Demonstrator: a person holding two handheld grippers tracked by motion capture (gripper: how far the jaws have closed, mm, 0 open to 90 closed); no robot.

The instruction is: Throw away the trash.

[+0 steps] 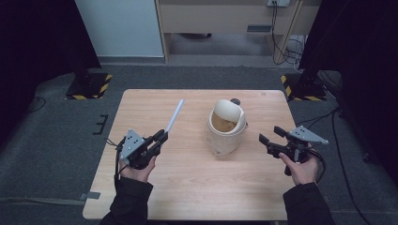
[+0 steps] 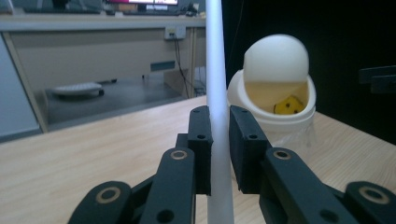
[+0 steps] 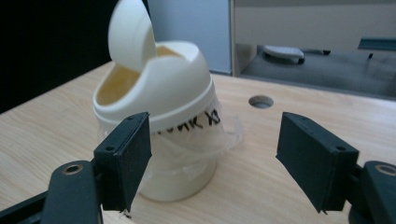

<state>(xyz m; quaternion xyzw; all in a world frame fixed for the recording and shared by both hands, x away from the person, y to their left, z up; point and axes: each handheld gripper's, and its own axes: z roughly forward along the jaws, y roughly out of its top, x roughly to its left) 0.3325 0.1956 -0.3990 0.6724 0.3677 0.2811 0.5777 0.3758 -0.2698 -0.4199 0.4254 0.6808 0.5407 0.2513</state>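
Left tongs [image 2: 219, 140] are clamped on a thin white strip [image 2: 215, 70], which sticks up and forward past the jaws, so the pickup part looks done. Right tongs [image 3: 215, 154] are wide open with nothing in them, hovering just beside the little cream bin [image 3: 159, 116], jaws facing it but not touching. The bin [image 1: 227, 126] sits mid-worktop [image 1: 187, 187] with its swing lid tipped open, and there's something yellow [image 2: 288, 105] already inside. My guess: what's left is bringing the strip over and dropping it in, maybe with the right tongs steadying the bin first. The strip is well apart from the opening right now.
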